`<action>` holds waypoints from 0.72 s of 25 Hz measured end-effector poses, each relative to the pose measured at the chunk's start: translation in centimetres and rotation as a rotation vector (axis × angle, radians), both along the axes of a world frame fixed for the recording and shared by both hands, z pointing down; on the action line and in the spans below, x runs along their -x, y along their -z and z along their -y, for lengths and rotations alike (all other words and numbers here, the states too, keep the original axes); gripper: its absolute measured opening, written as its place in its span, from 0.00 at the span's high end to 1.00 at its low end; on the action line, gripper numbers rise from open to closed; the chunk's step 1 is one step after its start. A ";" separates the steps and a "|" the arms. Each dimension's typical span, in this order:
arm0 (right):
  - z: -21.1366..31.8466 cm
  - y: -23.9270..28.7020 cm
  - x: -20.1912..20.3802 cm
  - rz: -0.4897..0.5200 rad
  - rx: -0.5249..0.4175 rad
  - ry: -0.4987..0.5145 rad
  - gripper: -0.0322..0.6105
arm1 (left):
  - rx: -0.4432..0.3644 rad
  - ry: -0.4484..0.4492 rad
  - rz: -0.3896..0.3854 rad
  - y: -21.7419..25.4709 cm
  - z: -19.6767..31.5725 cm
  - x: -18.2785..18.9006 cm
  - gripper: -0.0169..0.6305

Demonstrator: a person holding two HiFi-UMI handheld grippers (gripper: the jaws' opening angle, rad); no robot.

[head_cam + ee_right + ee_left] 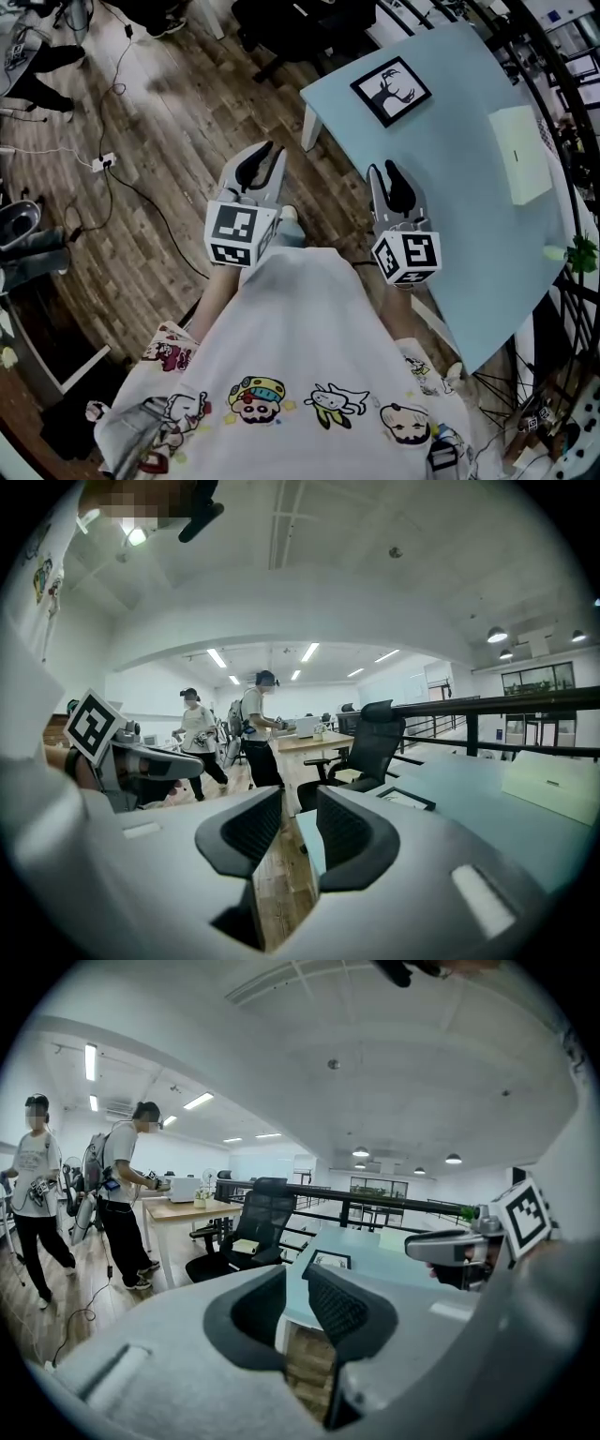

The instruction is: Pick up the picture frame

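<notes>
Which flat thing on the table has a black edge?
The picture frame, with a dark drawing inside; the pale box is plain all over.

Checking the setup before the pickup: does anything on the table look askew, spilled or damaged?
Nothing stands out. The picture frame lies flat near a corner of the table, roughly in line with its edges, and the white box lies apart from it. No spill or damage shows.

White shirt (309, 328) with cartoon prints

Smooth matt table (450, 187), wood-plank floor (159, 159)
</notes>
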State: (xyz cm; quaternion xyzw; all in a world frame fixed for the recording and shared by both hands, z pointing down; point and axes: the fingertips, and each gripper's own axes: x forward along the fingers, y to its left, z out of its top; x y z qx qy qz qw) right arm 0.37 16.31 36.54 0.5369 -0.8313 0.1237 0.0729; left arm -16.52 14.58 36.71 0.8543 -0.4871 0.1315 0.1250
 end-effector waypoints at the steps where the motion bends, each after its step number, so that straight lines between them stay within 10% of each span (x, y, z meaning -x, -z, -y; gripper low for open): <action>1: 0.7 -0.1 0.3 0.002 0.003 -0.007 0.78 | 0.001 0.000 -0.003 0.0 0.7 0.5 0.87; 18: 6.0 -3.6 0.6 -0.017 0.085 -0.107 0.77 | 0.067 -0.011 -0.014 -3.8 6.5 4.3 0.87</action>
